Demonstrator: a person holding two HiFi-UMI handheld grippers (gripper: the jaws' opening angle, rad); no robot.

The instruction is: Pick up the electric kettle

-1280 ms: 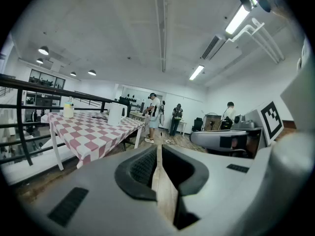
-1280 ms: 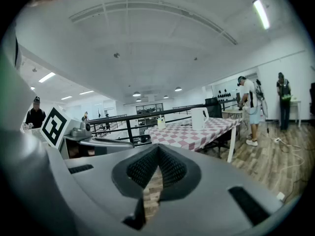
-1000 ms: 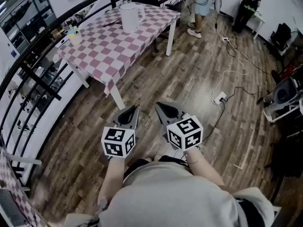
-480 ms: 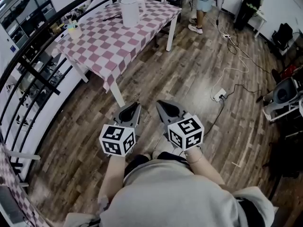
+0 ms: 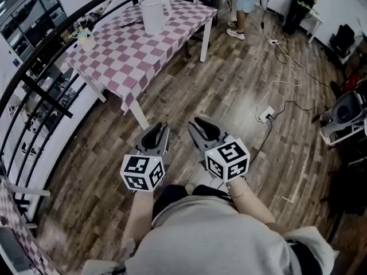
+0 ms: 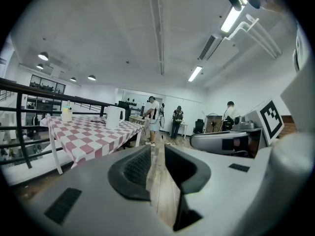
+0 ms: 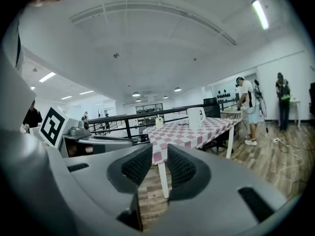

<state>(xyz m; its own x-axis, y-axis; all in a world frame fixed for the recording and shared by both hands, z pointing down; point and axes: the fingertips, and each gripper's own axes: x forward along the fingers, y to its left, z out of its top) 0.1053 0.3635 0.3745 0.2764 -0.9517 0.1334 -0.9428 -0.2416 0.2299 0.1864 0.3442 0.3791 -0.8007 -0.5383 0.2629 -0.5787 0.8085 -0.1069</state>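
— Wood floor separates us from that checked worktop (image 5: 132, 56). Where's the electric kettle (image 5: 152, 16)?
— On it, well ahead-left of both. Left hand-held gripper (image 5: 156, 132) is practically clenched and empty; right hand-held gripper (image 5: 202, 125) has just been opening, also empty.
— Step?
— Approach, I'd judge: walk closer, then spread the jaws.

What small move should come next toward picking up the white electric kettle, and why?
Probably walk forward to the pink-and-white checked table: the white electric kettle stands at its far end, while the left gripper and right gripper hang over the brown wooden floor, well short of it, nothing between their jaws. The right gripper's jaws have just been opening.
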